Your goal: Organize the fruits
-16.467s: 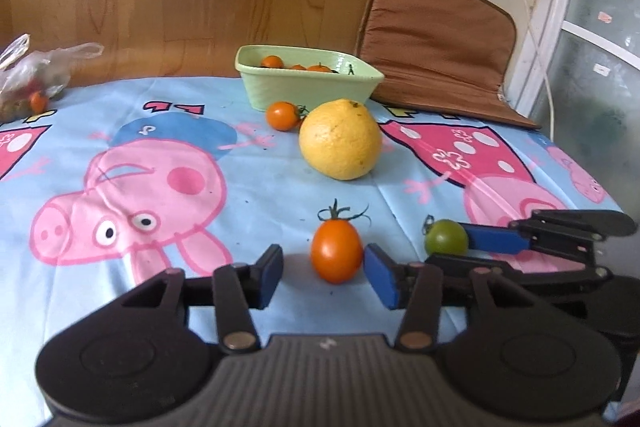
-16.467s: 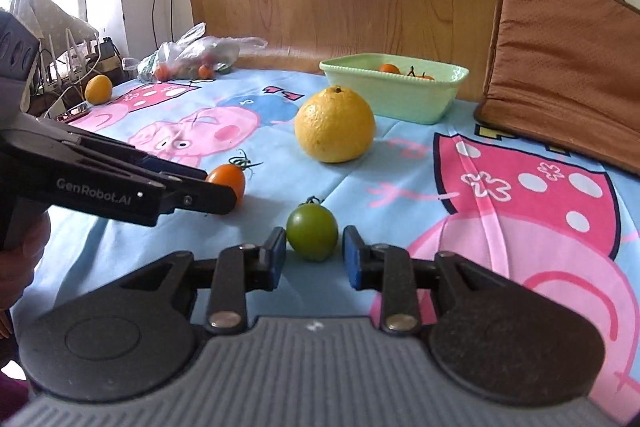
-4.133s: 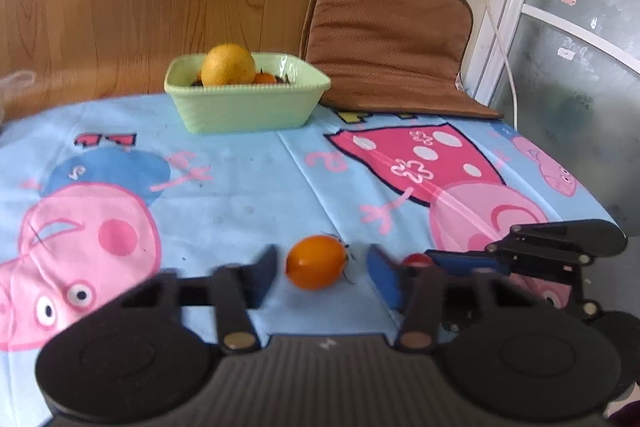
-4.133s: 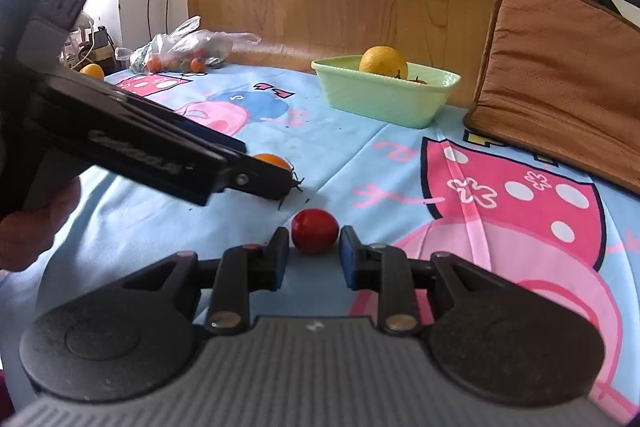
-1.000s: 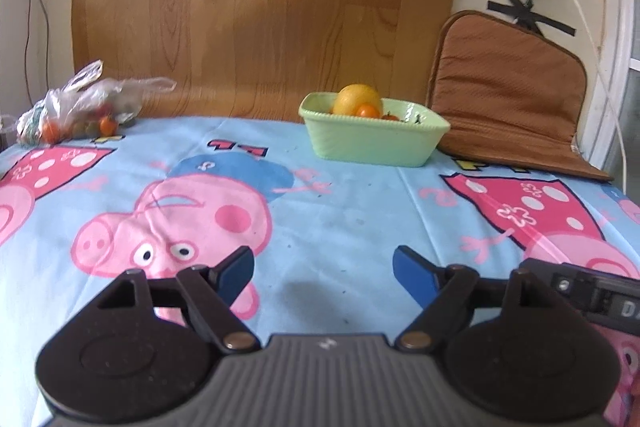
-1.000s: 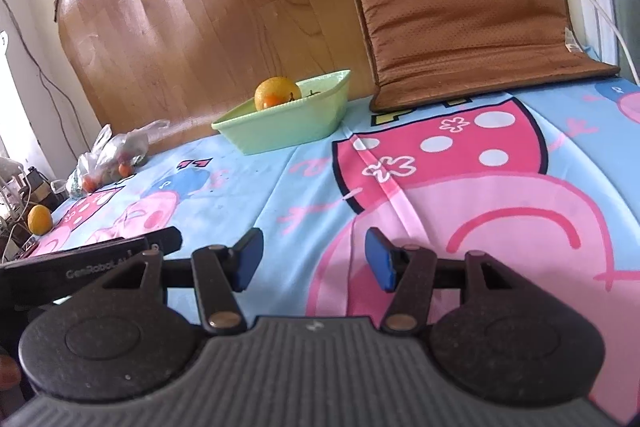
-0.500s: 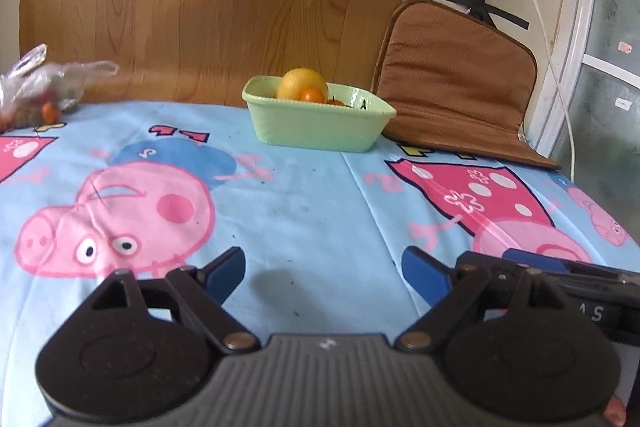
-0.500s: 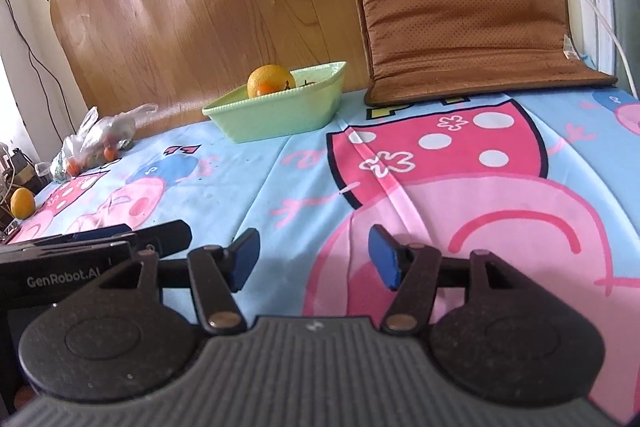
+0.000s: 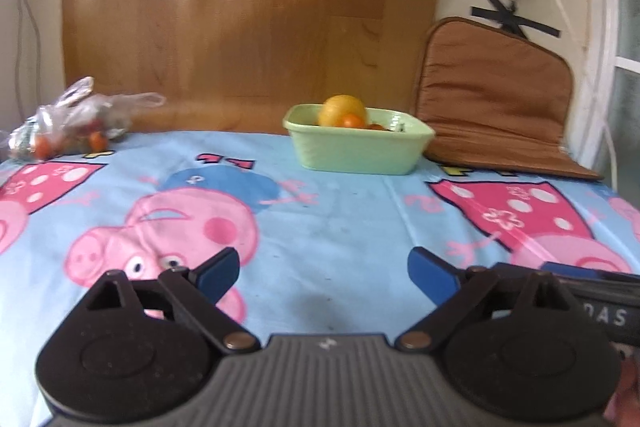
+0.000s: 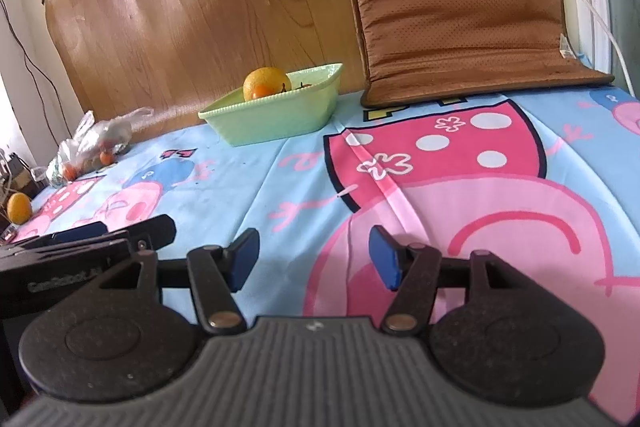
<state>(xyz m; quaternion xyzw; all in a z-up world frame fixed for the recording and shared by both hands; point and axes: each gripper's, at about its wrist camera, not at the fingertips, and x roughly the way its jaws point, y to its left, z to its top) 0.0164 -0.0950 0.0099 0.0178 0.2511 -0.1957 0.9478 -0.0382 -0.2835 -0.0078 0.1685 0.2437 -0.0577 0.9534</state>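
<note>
Two hand-held grippers hover low over a cartoon-pig tablecloth (image 9: 328, 227) that covers the whole table, largest thing in view. Behind it a wooden panel (image 9: 248, 11) leans on the wall, with a brown cushion (image 9: 496, 91) propped to its right, its lower flap lying on the cloth. At the far edge of the cloth, just left of the cushion, sits the pale green bowl (image 9: 360, 151), which holds the fruit — a large yellow-orange citrus (image 9: 342, 109) with small orange tomatoes (image 9: 351, 121) tucked against it. The left gripper (image 9: 324, 271) has its blue-padded fingers spread wide with nothing between them; the right gripper (image 10: 314, 255) is likewise parted and empty, just beside its partner. Far left, a clear plastic bag (image 9: 68, 123) of small tomatoes lies on the cloth, and a lone orange fruit (image 10: 19, 207) rests beyond the table's left edge — well apart from the bowl.
</note>
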